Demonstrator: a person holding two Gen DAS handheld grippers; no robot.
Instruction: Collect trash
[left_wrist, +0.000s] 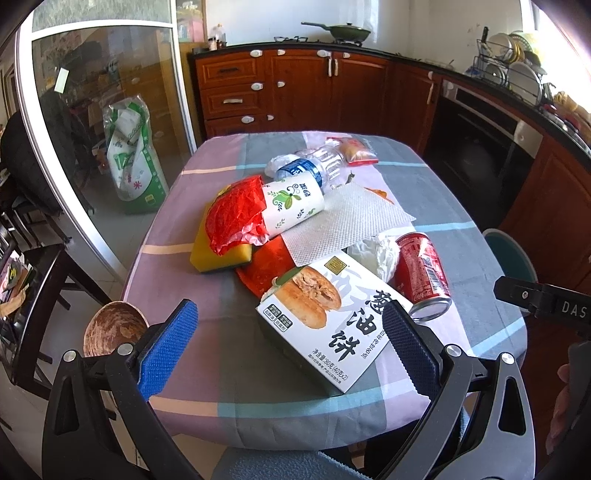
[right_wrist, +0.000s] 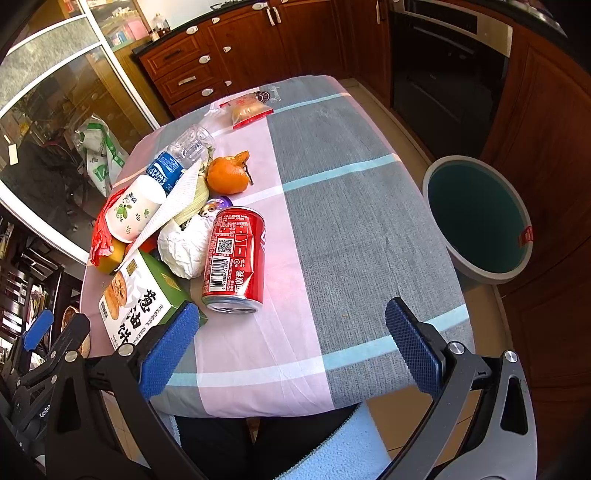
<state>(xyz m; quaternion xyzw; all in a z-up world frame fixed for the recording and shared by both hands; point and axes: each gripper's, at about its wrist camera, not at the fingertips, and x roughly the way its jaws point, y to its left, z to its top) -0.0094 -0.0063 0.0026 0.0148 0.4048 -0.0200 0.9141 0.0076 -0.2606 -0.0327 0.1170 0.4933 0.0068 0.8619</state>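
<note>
Trash all piled at 10 o'clock on the table (right_wrist: 351, 221), bin (right_wrist: 476, 218) off at 3. Both grippers, left gripper (left_wrist: 291, 339) and right gripper (right_wrist: 293, 343), spread wide, holding nothing. Biggest risk: flatbread box (left_wrist: 332, 321) too wide, likely slipping. Then the dented can (right_wrist: 234, 258) on its side, could roll off. Crumpled tissue (right_wrist: 184, 243) easily dragged along.

Left gripper (left_wrist: 288, 341): jaws spread wide, blue-padded fingers (left_wrist: 168, 347) level, nothing between them. Right gripper (right_wrist: 291, 345): jaws likewise spread wide, blue pads (right_wrist: 413, 349) empty, held to the right of the left one. In the left wrist view, part of the person's right hand (left_wrist: 561, 402) shows at the near right edge.
</note>
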